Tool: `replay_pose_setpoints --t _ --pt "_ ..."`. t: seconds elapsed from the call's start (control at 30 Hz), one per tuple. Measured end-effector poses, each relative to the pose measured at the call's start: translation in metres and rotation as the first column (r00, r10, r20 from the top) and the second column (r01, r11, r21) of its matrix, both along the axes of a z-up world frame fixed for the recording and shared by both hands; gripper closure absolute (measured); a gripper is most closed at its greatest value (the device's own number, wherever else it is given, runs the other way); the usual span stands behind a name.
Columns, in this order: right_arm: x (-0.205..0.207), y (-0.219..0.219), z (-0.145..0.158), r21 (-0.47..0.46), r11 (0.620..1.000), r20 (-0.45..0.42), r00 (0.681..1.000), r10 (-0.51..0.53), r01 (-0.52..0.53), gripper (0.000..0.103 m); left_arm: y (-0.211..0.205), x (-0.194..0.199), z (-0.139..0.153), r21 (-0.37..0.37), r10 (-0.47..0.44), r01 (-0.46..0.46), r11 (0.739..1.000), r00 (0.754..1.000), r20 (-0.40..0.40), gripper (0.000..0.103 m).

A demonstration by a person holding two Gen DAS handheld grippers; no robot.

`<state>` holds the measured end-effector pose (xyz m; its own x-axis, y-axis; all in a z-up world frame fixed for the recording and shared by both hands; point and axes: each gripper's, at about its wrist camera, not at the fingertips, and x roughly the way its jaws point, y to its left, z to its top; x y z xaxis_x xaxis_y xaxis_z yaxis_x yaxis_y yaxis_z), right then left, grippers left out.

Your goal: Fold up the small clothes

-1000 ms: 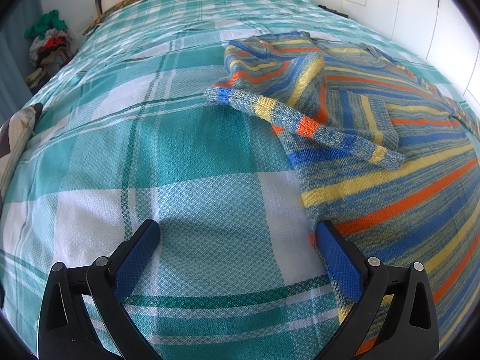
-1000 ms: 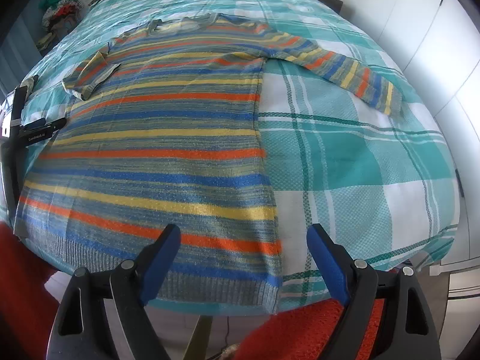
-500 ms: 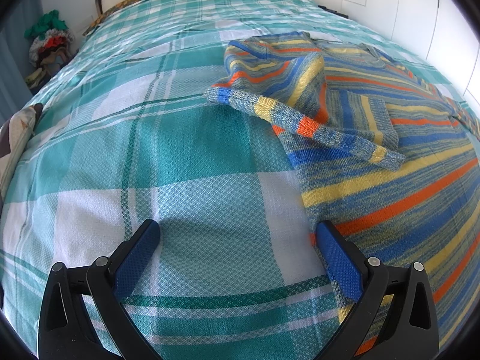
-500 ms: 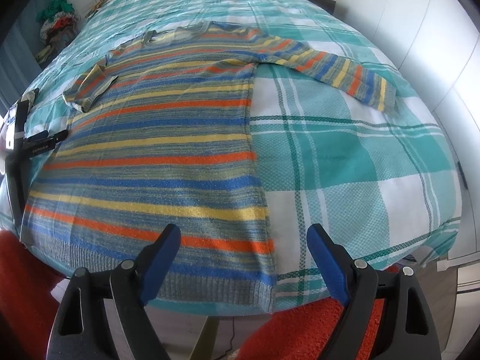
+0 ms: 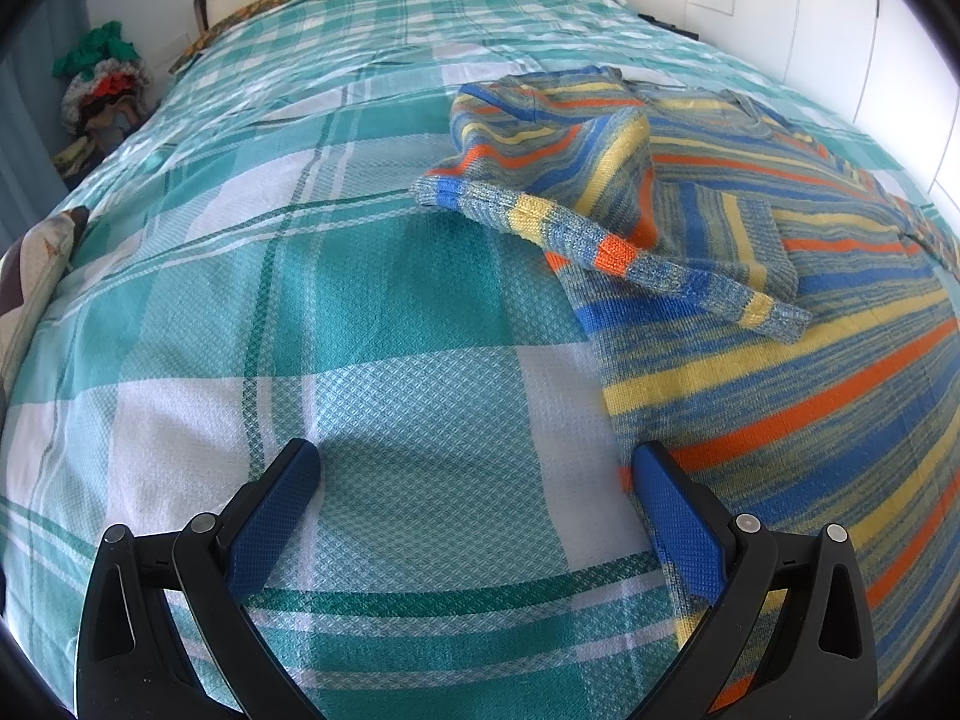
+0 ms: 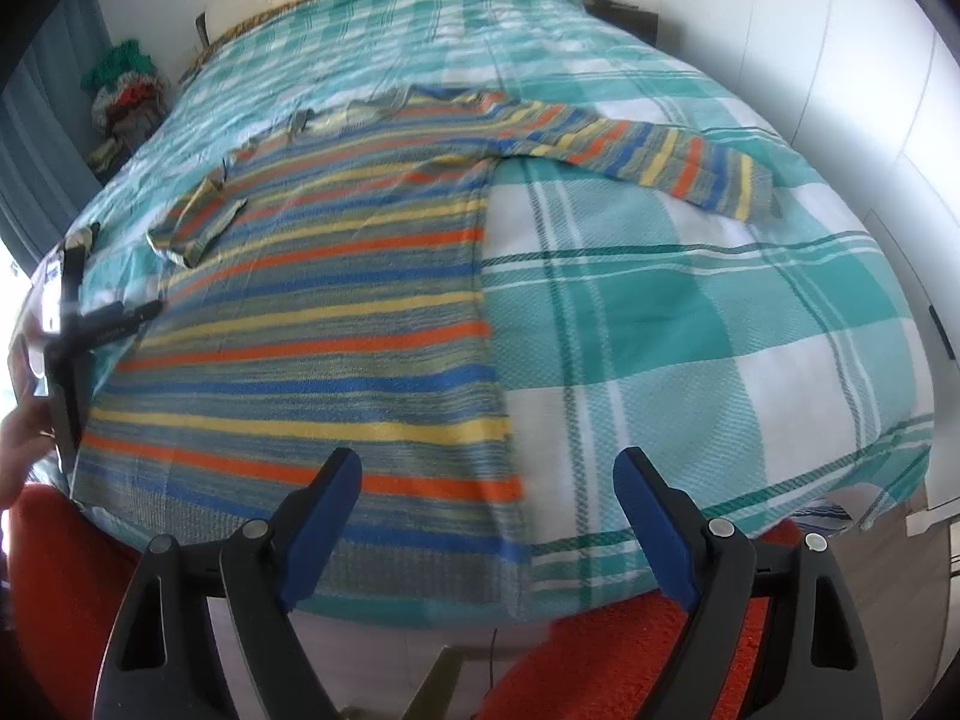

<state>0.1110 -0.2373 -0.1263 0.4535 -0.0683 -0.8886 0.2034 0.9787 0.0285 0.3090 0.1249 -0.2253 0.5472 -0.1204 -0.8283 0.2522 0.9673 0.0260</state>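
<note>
My right hand-held gripper (image 6: 486, 516) hangs released and empty over the sweater's (image 6: 336, 324) hem at the bed's (image 6: 690, 324) near edge; the sweater's long axis runs away from me toward the headboard, and its unfolded sleeve (image 6: 672, 159) stretches out toward the bed's right edge, up and right of this gripper, so I judge the right hand the nearer for it. My left hand-held gripper (image 5: 474, 498), also released, straddles the sweater's left edge, its sleeve there already folded across. No containers in sight.
</note>
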Motion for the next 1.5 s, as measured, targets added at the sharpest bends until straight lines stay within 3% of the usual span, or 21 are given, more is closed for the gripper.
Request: replay_pose_setpoints --t 0.33,0.47,0.57,0.7,0.8,0.87,0.93,1.0,1.1,1.17,1.23,1.27,1.3,1.4,1.47,1.5 --pt "-0.027 -0.014 0.02 0.036 0.997 0.133 0.989 0.061 -0.066 0.018 -0.001 0.0 0.0 0.014 0.01 -0.01 1.0 1.0 -0.013 0.0" --pt "-0.046 -0.015 0.035 0.022 0.993 0.202 0.973 0.108 -0.115 0.018 0.01 -0.001 0.011 -0.003 0.032 -0.033 0.999 0.986 -0.166 0.001" --pt "-0.057 -0.016 0.044 0.0 0.992 0.225 0.966 0.126 -0.129 0.018 0.018 -0.022 0.033 0.017 0.047 -0.044 0.999 0.98 -0.195 0.002" --pt "-0.064 -0.02 0.052 0.028 0.992 0.189 0.975 0.117 -0.124 0.018 0.0 -0.05 0.088 -0.03 -0.1 0.099 0.995 0.994 -0.049 0.001" --pt "-0.067 -0.019 0.063 0.087 0.987 0.197 0.974 0.116 -0.135 0.018 -0.034 -0.044 0.12 0.004 -0.156 0.156 0.988 0.987 0.04 0.001" --pt "-0.065 -0.015 0.068 0.101 0.982 0.214 0.968 0.133 -0.157 0.018 -0.059 -0.03 0.119 0.019 -0.239 0.239 0.971 0.971 0.023 0.001" --pt "-0.061 -0.008 0.067 0.073 0.98 0.213 0.963 0.164 -0.183 0.017 -0.087 -0.013 0.102 0.081 -0.311 0.312 0.947 0.95 -0.03 0.002" --pt "-0.056 -0.003 0.062 0.039 0.977 0.208 0.958 0.197 -0.209 0.017 -0.108 0.0 0.084 0.128 -0.343 0.35 0.928 0.937 -0.071 0.017" --pt "-0.048 -0.002 0.035 0.029 0.974 0.146 0.965 0.219 -0.225 0.017 -0.129 0.017 0.053 0.187 -0.382 0.409 0.893 0.91 -0.161 0.02" --pt "-0.044 -0.006 0.02 0.066 0.977 0.09 0.977 0.196 -0.202 0.017 -0.132 0.031 0.035 0.199 -0.368 0.41 0.89 0.904 -0.218 0.027" --pt "-0.041 -0.015 0.015 0.113 0.978 0.089 0.982 0.168 -0.177 0.017 -0.124 0.044 0.03 0.085 -0.354 0.389 0.917 0.894 -0.276 0.052" --pt "-0.041 -0.018 0.014 0.116 0.98 0.097 0.984 0.151 -0.161 0.017 -0.12 0.048 0.031 0.027 -0.343 0.366 0.93 0.893 -0.293 0.088" --pt "-0.039 -0.021 0.013 0.123 0.981 0.097 0.985 0.139 -0.151 0.017 -0.115 0.052 0.033 0.003 -0.323 0.339 0.941 0.897 -0.301 0.099" --pt "-0.034 -0.027 0.01 0.146 0.981 0.096 0.989 0.117 -0.13 0.017 -0.08 0.066 0.067 -0.12 -0.256 0.233 0.965 0.937 -0.236 0.1" --pt "-0.031 -0.027 0.009 0.155 0.979 0.098 0.988 0.117 -0.131 0.017 -0.03 0.083 0.1 -0.227 -0.118 0.081 0.971 0.98 -0.158 0.1" --pt "-0.029 -0.026 0.008 0.159 0.978 0.094 0.988 0.12 -0.134 0.017 -0.003 0.093 0.112 -0.275 -0.036 -0.001 0.961 0.991 -0.129 0.1"
